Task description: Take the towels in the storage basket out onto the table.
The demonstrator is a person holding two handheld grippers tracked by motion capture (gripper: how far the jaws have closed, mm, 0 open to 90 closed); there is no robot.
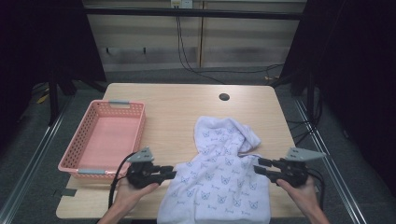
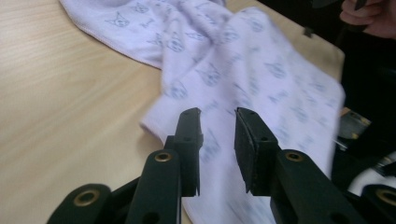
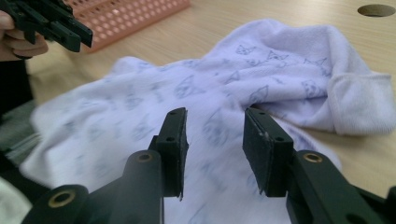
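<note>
A white towel [image 1: 219,172] printed with small blue animal faces lies crumpled on the wooden table [image 1: 177,107], its near end hanging over the front edge. My left gripper [image 1: 173,171] is at the towel's left edge, jaws open and pointing right. In the left gripper view the left gripper [image 2: 218,116] hovers just over the towel [image 2: 261,70] edge with nothing pinched. My right gripper [image 1: 257,164] is at the towel's right edge, pointing left. In the right gripper view the right gripper [image 3: 215,116] stands open above the towel [image 3: 280,74], holding nothing.
A pink perforated basket [image 1: 88,123] sits empty at the table's left side, and it also appears as the basket [image 3: 135,14] in the right gripper view. A round cable hole [image 1: 224,97] lies near the far edge. Bare wood stretches behind the towel.
</note>
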